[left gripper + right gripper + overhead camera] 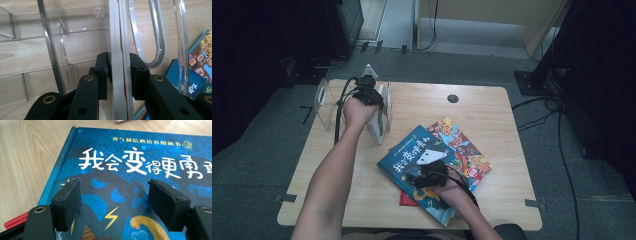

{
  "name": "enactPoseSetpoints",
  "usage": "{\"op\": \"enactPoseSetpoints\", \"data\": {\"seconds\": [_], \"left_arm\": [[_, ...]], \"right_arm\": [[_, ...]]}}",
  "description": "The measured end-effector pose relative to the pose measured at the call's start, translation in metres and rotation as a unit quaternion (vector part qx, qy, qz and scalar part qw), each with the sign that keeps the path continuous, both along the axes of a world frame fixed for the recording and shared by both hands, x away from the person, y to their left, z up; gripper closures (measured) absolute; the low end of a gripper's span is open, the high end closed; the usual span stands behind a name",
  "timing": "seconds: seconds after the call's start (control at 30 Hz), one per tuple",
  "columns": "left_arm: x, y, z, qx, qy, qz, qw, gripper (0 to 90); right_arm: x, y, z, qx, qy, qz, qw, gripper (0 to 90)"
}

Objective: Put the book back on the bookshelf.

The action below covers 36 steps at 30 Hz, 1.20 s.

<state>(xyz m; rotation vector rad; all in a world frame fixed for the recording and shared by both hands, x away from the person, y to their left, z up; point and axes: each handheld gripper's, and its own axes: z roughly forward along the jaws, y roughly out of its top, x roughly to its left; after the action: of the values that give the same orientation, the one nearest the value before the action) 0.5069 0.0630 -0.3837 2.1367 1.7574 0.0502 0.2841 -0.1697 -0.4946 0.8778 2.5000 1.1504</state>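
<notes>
The wooden table [492, 115] carries everything, lit in the middle of a dark room. At its far left corner stands a clear acrylic rack [326, 100] with upright dividers. The left gripper [368, 95] reaches down into that rack and holds a thin book [381, 117] that stands on edge between two dividers; in the left gripper view the book's pale page edge [119, 62] runs straight up between the two black jaws, whose pads lie against it on either side, so the jaws stand narrow around the book. A white looped rim of the rack [152, 37] shows just beyond the book there. Near the table's middle lies a fanned stack of picture books, a blue book [412, 152] with white lettering on top, a colourful book [464, 145] under it to the right and a red one [408, 200] peeping out at the near edge. The right gripper [424, 176] hovers over the blue book [130, 180], its jaws spread wide with nothing between them.
</notes>
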Motion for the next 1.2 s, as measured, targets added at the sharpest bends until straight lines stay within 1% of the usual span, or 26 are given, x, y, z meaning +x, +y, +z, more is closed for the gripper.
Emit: {"op": "enactPoseSetpoints", "data": {"seconds": [0.1,0.17,0.33,0.47,0.53,0.83,0.93,0.97,1.0,1.13,1.2], "left_arm": [[0.000,0.001,0.002,0.002,-0.003,-0.001,1.0000,72.5],[-0.001,0.002,0.004,-0.004,-0.004,0.000,1.0000,70.8],[0.000,0.004,0.014,0.005,-0.007,-0.003,1.0000,70.2],[-0.001,0.005,0.022,0.004,-0.014,-0.004,0.9999,70.0],[-0.001,0.006,0.026,0.006,-0.014,-0.004,0.9999,70.0],[-0.005,0.015,0.033,0.010,-0.016,0.000,0.9998,69.0],[-0.008,0.017,0.036,0.008,-0.018,-0.006,0.9998,69.2],[-0.009,0.018,0.036,0.011,-0.022,-0.009,0.9997,69.2],[-0.011,0.018,0.037,0.014,-0.021,-0.012,0.9996,69.2],[-0.018,0.025,0.039,0.002,-0.027,-0.012,0.9996,69.2],[-0.022,0.028,0.039,-0.001,-0.028,-0.016,0.9995,69.2]], "right_arm": [[0.000,0.000,0.000,0.000,0.000,0.000,1.0000,26.6],[0.000,0.000,0.000,0.000,0.000,0.000,1.0000,26.6],[0.000,0.000,0.000,0.000,-0.001,0.000,1.0000,26.6],[0.000,0.000,0.000,0.000,-0.001,0.000,1.0000,26.6],[0.000,0.000,0.000,0.000,-0.001,0.000,1.0000,26.6],[0.000,0.000,0.000,0.000,-0.001,0.000,1.0000,26.6],[0.000,0.000,0.000,0.000,0.000,0.001,1.0000,26.6],[0.000,0.000,0.000,0.000,0.000,0.000,1.0000,26.6],[0.000,0.000,0.000,0.000,0.000,0.000,1.0000,26.6],[0.000,0.000,0.000,0.000,-0.001,0.001,1.0000,26.6],[0.000,0.000,0.000,0.000,0.000,0.000,1.0000,26.6]]}}
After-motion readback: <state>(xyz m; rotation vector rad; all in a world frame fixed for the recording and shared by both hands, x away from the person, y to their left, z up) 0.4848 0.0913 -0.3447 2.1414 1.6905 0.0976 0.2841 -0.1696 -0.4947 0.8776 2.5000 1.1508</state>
